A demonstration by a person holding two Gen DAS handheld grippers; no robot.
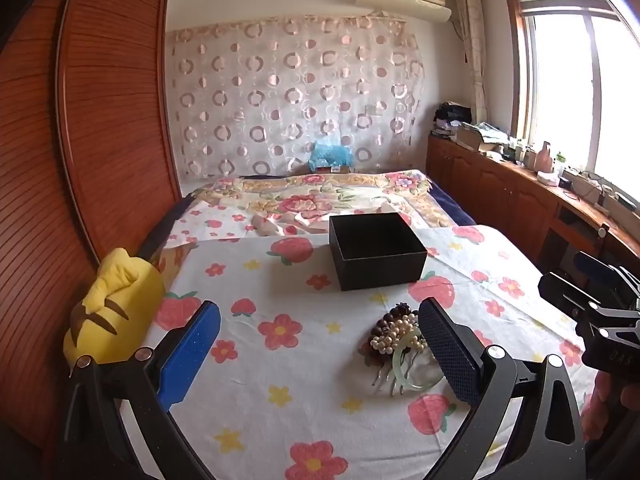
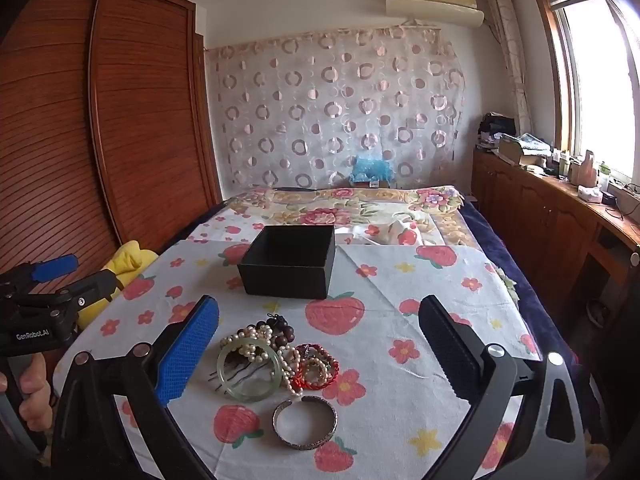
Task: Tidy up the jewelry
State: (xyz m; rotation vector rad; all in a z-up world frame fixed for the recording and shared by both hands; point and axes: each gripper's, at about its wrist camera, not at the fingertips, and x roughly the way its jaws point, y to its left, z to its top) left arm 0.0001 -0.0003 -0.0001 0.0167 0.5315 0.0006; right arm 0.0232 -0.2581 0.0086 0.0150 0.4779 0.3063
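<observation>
Both tongs, left (image 1: 320,356) and right (image 2: 320,350), wide, empty (above bed); jewelry pile (image 2: 276,354) near; box (image 2: 290,262) at 12 o'clock

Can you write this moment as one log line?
left gripper open | right gripper open | mixed jewelry pile untouched | open black square box empty

Black box (image 2: 289,266), pale green bangle (image 2: 247,374), strawberry-and-flower printed white sheet (image 2: 384,360)
</observation>
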